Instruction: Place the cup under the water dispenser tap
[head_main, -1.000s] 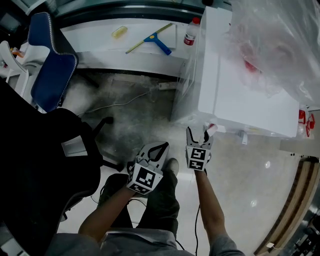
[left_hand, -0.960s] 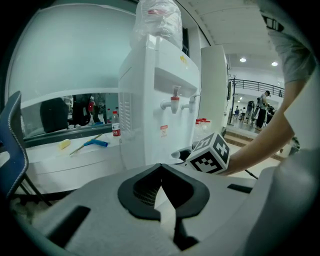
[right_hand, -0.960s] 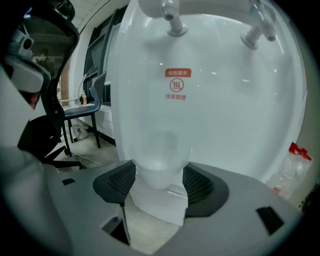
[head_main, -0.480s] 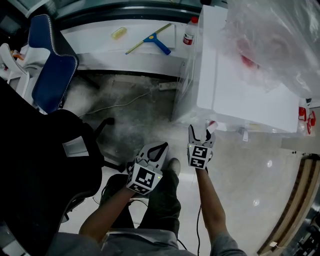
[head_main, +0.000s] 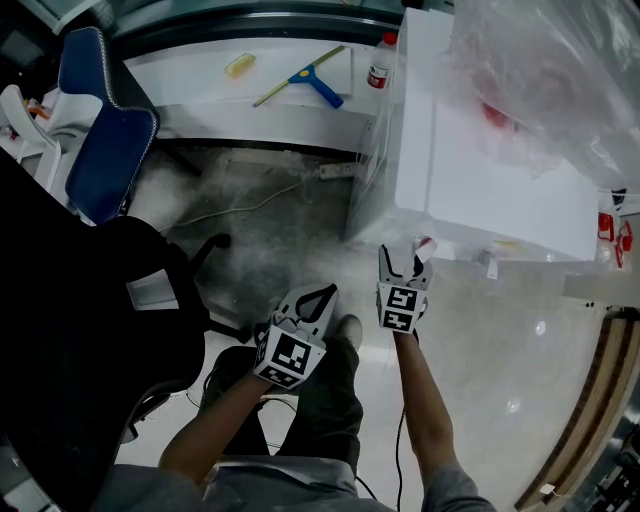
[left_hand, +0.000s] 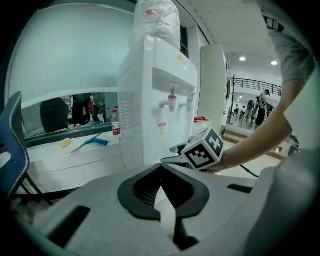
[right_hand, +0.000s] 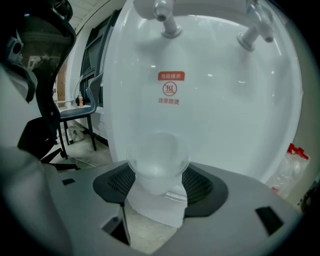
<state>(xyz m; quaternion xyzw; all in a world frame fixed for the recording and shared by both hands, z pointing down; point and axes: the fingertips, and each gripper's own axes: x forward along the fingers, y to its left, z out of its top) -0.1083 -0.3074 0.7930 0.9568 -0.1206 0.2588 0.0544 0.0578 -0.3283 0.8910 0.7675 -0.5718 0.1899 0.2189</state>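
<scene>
The cup is hidden in the head view behind the right gripper, and the taps are partly cut off at the top edge of the right gripper view. The cup is translucent and frosted, its contents not discernible. It sits clamped between the right gripper's jaws, close before the water dispenser, lower than the taps and apart from them. The left gripper is clenched, jaws touching, with nothing between them.

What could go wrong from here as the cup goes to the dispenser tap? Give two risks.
1. The clear cup looks thin; the right gripper, shut on it, might crush or drop it.
2. Two taps sit close together above a warning label; the cup could end up under the wrong one, or bump the dispenser front.
</scene>
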